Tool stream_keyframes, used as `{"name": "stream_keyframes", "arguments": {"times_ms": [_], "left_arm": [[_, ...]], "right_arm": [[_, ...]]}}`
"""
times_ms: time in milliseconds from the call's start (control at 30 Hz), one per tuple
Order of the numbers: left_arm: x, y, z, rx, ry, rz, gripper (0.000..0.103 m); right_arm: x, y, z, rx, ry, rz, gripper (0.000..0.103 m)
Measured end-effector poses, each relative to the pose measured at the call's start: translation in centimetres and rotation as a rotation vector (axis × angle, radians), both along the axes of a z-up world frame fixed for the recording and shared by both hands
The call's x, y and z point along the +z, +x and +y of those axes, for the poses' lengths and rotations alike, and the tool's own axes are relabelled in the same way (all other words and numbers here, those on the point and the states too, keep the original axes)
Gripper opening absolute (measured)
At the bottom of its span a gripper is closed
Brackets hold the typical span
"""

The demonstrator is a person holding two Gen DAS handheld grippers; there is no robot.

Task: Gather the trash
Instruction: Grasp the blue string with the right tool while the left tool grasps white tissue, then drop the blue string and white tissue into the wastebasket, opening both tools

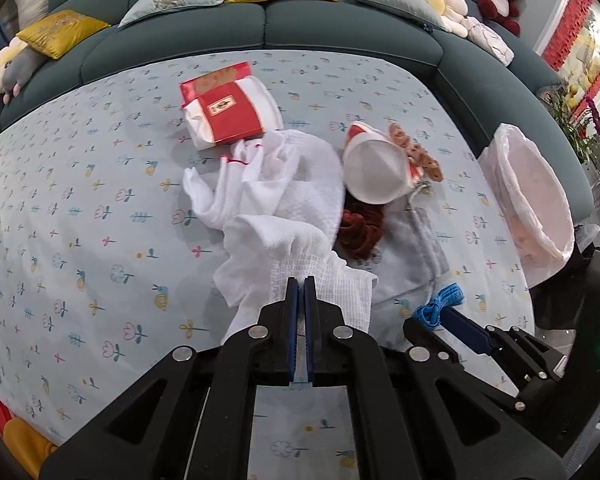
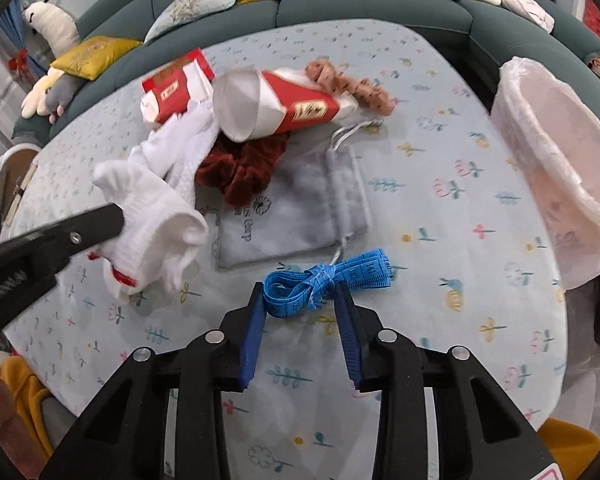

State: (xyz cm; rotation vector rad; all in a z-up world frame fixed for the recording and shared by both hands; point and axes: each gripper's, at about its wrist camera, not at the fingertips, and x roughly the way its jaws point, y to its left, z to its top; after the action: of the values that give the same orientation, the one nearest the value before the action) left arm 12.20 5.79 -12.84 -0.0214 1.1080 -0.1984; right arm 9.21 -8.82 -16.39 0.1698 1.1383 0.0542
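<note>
Two grippers work over the flowered tablecloth (image 2: 440, 240): at centre frame the left gripper (image 1: 301, 280) pinches the white cloth (image 1: 284, 216), while the right gripper (image 2: 300, 292) stands wide around the blue tape measure (image 2: 328, 280), lower centre. Far right sits the lined bin (image 2: 556, 152).

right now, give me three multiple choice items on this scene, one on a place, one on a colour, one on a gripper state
1. Where is the bin?
A. at the table's right edge
B. on the sofa
C. under the pouch

2. What colour is the measuring tape?
A. yellow
B. blue
C. green

3. How is the left gripper?
A. wide open
B. shut on the white cloth
C. holding the paper cup

Answers:
1 A, it stands lined with a bag at the right edge.
2 B, the bundle is bright blue.
3 B, its fingers pinch the cloth's edge.
</note>
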Motion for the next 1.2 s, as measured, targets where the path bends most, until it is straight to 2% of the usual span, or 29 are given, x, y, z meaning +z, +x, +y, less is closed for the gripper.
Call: {"name": "stream_keyframes", "arguments": {"times_ms": [367, 733, 967, 1200], "left_arm": [[3.4, -0.1, -5.1, -0.078, -0.025, -0.069, 0.003], [7.8, 1.0, -13.7, -0.196, -0.054, -0.154, 0.003], [9.6, 2.1, -20.8, -0.293, -0.070, -0.190, 0.003], [9.3, 3.3, -27.1, -0.386, -0.076, -0.199, 0.003]], "right_arm": [[5.7, -1.0, -5.4, -0.088, 0.025, -0.123, 0.031], [10.6, -1.3, -13.5, -0.181, -0.015, -0.240, 0.031], [12.3, -0.8, -20.1, -0.267, -0.045, -0.286, 0.031], [12.0, -0.1, -25.8, -0.334, -0.073, -0.285, 0.031]]}}
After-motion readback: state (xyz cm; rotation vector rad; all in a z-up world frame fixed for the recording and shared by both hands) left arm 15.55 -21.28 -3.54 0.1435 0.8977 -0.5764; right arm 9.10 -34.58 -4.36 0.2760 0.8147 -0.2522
